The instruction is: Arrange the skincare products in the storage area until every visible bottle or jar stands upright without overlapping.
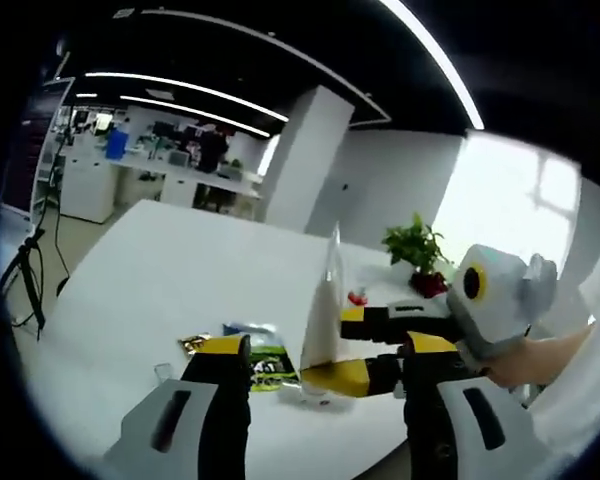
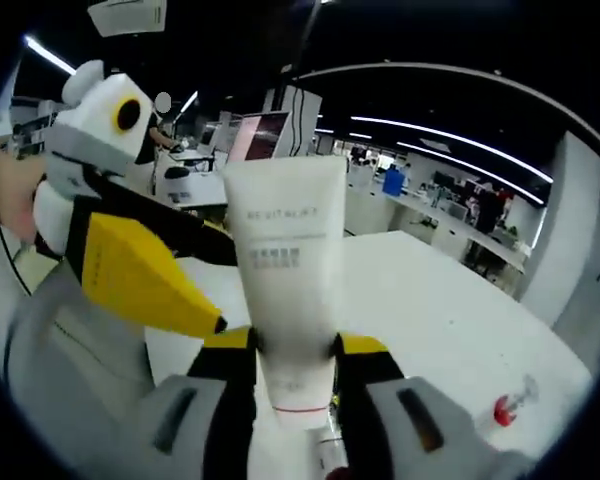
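A white squeeze tube (image 2: 285,250) with grey print stands upright, crimped end up, and my right gripper (image 2: 295,345) is shut on its lower part. In the left gripper view the same tube (image 1: 325,300) shows edge-on, above the white table (image 1: 170,280). The right gripper (image 1: 348,347) pinches it from the right, with a hand behind it. My left gripper (image 1: 327,350) is open, its jaws wide apart to either side of the tube. In the right gripper view the left gripper (image 2: 205,290) reaches in from the left, one yellow fingertip (image 2: 195,310) close beside the tube.
A green sachet (image 1: 265,365) and a small clear item (image 1: 165,372) lie on the table near my left jaw. A potted plant (image 1: 415,245) and a small red thing (image 1: 358,297) stand further back. A red-capped item (image 2: 510,405) lies at the right. Office desks are behind.
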Demonstrator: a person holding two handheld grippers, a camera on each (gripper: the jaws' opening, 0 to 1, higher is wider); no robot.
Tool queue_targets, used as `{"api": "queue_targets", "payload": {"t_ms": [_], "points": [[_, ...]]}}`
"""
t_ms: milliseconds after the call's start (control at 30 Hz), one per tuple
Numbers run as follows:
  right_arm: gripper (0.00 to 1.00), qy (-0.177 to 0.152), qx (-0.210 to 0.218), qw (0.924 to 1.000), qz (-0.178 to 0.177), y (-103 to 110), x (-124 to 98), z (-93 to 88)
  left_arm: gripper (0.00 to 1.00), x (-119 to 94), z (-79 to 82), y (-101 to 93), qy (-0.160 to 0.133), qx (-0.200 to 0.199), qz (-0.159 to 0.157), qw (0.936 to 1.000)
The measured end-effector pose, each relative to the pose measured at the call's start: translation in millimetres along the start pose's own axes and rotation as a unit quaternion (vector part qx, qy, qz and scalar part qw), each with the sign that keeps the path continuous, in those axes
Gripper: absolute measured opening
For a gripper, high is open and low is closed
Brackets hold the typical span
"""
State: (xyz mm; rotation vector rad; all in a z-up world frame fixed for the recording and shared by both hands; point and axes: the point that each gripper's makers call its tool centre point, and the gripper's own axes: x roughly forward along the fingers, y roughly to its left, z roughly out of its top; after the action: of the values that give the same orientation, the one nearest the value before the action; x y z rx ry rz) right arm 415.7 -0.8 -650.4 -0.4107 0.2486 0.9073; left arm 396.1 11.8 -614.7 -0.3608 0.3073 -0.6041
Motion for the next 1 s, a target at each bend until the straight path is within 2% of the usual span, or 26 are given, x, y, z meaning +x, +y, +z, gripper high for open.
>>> {"api": "queue_targets", "payload": {"t_ms": [133,267,300,333,500,733,900,1000], "points": [[0.30,-0.005,-0.005,1.0000,0.000,9,-6,3.9,0.48,5,5.6,-7.2,-0.009,-0.004,-0.015,0.9998],[0.30,-0.009,0.002,1.0000,-0.002,13,-12,6.0,0.31,7,5.9,-20.9,-0.007,0.008,-0.038,0.9992],[0.30,-0.009,0.003,0.9999,-0.003,13,-13,6.1,0.26,7,6.0,-22.6,-0.009,0.011,-0.038,0.9992],[0.30,-0.010,0.005,0.9999,-0.007,13,-16,6.5,0.24,7,7.0,-22.2,-0.015,0.020,-0.030,0.9992],[0.30,-0.009,0.012,0.9998,-0.013,15,-23,6.2,0.15,7,5.6,-24.1,-0.014,0.032,-0.029,0.9990],[0.31,-0.004,0.022,0.9997,-0.013,18,-32,4.0,0.13,6,2.5,-30.7,0.001,0.050,-0.038,0.9980],[0.31,0.001,0.011,0.9999,0.004,23,-41,-2.7,0.11,7,-0.2,-37.2,0.034,0.059,-0.071,0.9951],[0.32,0.013,0.039,0.9987,0.031,28,-54,-13.0,0.11,9,1.7,-45.6,0.050,0.073,-0.104,0.9906]]}}
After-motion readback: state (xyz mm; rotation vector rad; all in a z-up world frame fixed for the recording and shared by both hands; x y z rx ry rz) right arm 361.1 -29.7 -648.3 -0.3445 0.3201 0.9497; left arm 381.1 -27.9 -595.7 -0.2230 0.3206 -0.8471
